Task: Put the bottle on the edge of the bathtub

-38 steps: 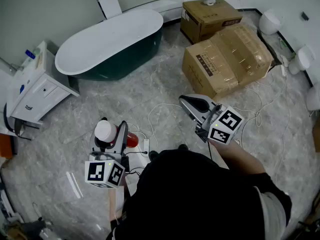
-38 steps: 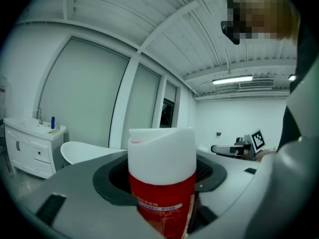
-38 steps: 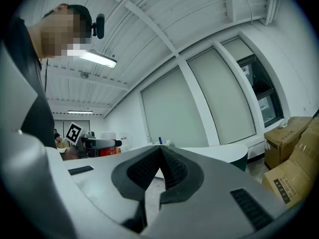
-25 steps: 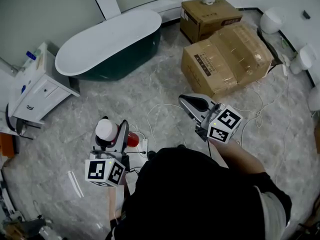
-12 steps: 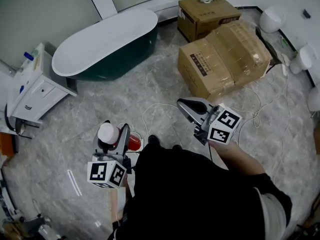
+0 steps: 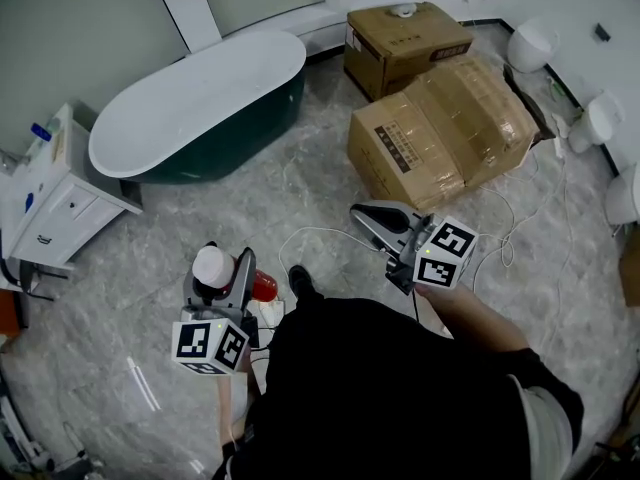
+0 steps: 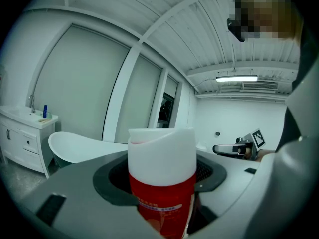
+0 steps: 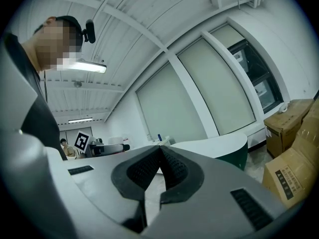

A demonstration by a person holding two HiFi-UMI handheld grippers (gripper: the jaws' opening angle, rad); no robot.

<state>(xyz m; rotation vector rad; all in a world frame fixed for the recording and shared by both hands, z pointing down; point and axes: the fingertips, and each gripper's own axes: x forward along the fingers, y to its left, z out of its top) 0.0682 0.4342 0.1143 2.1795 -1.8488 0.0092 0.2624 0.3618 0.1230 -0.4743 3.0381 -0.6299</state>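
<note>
A red bottle (image 6: 262,286) with a white cap (image 6: 212,264) is clamped in my left gripper (image 6: 222,277), low at the left of the head view. In the left gripper view the bottle (image 7: 162,203) stands upright between the jaws, its white cap (image 7: 162,155) on top. The bathtub (image 6: 195,103), white inside and dark green outside, stands at the upper left, well away from the bottle; its white rim (image 7: 79,148) shows far off. My right gripper (image 6: 372,215) is shut with nothing in it, right of centre; in its own view the tips (image 8: 160,156) meet.
Two cardboard boxes (image 6: 445,128) sit at the upper right. A white vanity cabinet (image 6: 40,203) stands at the left edge. White cables (image 6: 500,233) trail over the grey marble floor. White toilets (image 6: 600,118) line the right wall.
The view has shifted forward across the floor: bathtub and boxes sit slightly lower-left in frame. Both grippers keep their hold and pose, the left still carrying the bottle.
</note>
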